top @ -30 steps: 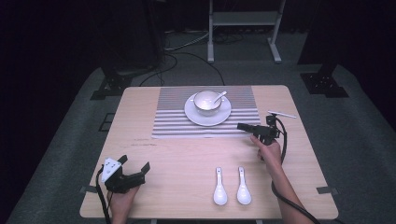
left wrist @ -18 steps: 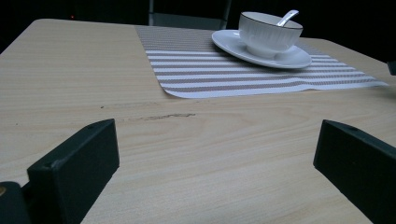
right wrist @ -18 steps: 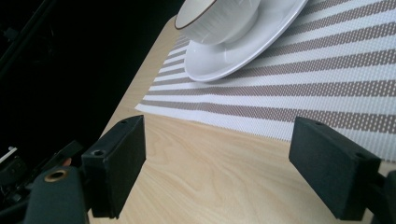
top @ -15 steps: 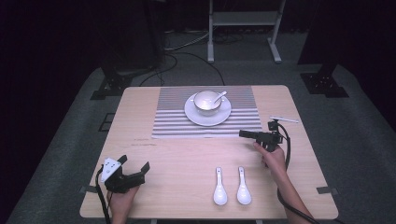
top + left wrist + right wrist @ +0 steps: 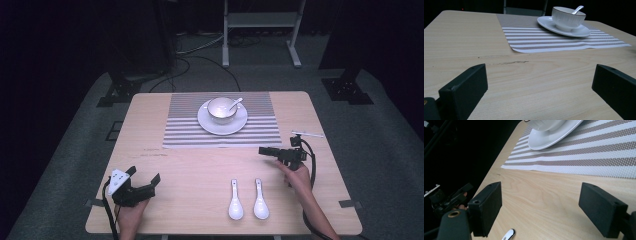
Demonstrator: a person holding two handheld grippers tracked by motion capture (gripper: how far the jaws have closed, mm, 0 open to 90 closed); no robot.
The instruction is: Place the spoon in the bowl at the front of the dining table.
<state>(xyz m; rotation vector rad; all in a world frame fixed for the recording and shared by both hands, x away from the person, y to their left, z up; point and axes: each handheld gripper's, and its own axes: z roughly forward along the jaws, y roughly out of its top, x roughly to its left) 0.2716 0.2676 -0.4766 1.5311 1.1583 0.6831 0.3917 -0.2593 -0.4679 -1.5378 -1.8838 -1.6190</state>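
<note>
The right hand-held gripper point(image 5: 264, 149) hovers, jaws spread and empty, above two white ceramic spoons point(image 5: 247, 200) on the bench point(image 5: 200, 170). The left hand-held gripper point(image 5: 145, 181) rests at the near-left corner, jaws likewise spread.

left gripper point(image 5: 142, 184) low at near-left, jaws wide apart, aimed forward-right | right gripper point(image 5: 266, 150) raised at right, jaws wide apart, aimed left | right forearm point(image 5: 314, 210) angled in from below

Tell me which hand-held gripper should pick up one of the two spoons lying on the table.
Right. The right hand-held gripper hangs open just beyond the two spoons, nearer them than the left hand-held gripper, which sits open at the table's near left corner, pointed toward the placemat.
</note>
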